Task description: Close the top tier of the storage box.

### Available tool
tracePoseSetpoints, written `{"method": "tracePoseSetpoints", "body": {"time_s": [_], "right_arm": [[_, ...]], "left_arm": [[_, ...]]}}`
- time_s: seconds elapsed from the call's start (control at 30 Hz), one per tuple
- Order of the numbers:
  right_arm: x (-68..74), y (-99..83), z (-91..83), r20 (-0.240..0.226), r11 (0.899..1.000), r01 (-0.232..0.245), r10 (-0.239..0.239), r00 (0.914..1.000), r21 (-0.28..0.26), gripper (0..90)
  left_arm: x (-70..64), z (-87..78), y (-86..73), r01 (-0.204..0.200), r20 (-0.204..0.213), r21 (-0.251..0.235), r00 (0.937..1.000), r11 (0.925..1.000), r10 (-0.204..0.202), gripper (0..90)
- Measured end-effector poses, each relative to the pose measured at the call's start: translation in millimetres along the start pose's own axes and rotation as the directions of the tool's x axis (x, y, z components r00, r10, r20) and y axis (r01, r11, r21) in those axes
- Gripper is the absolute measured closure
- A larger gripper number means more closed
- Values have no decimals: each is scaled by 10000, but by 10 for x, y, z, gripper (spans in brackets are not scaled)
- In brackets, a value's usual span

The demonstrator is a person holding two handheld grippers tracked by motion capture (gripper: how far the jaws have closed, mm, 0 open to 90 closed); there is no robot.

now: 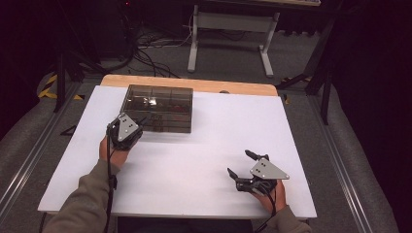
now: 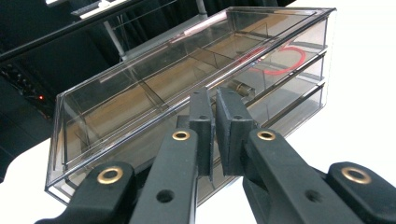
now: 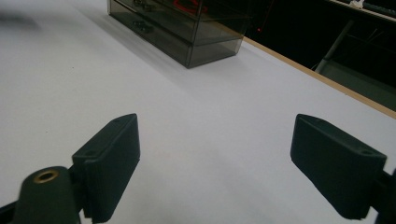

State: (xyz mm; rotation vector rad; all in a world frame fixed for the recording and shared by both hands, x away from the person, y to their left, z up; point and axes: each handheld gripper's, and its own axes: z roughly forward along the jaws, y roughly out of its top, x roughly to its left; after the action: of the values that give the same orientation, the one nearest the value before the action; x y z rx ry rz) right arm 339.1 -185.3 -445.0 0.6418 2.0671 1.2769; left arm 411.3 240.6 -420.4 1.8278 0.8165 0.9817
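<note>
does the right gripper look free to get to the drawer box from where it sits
Probably yes. The right gripper is open over bare table, and nothing lies between it and the drawer box. The left gripper is already at the box's front, so that side looks crowded.
</note>
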Motion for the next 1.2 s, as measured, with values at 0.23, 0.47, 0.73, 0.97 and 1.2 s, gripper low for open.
{"method": "tracePoseSetpoints", "body": {"time_s": [0.23, 0.47, 0.73, 0.97, 1.2], "right_arm": [[-6, 2, -6, -20, 10000, -31, 31, 10000, -10, 168], [-4, 0, -3, -84, 10000, 22, -22, 10000, 30, 168], [0, 5, -6, -93, 10000, 51, -51, 9999, 0, 164], [-3, 5, -8, -105, 10000, 31, -31, 9999, -4, 161], [-1, 9, -10, -135, 10000, 47, -47, 9999, -21, 160]], "left_arm": [[-23, -16, 17, -55, 93, -112, 9999, 9999, 56, 716], [-42, -17, 31, -75, -234, -235, 9997, 9997, 70, 484], [-54, 10, 19, 34, -408, -114, 9992, 9999, -38, 212], [-92, 16, 27, 3, 58, -288, 10000, 9996, -2, 76], [-147, -1, 47, -123, 448, -399, 9989, 9991, 141, 104]]}}
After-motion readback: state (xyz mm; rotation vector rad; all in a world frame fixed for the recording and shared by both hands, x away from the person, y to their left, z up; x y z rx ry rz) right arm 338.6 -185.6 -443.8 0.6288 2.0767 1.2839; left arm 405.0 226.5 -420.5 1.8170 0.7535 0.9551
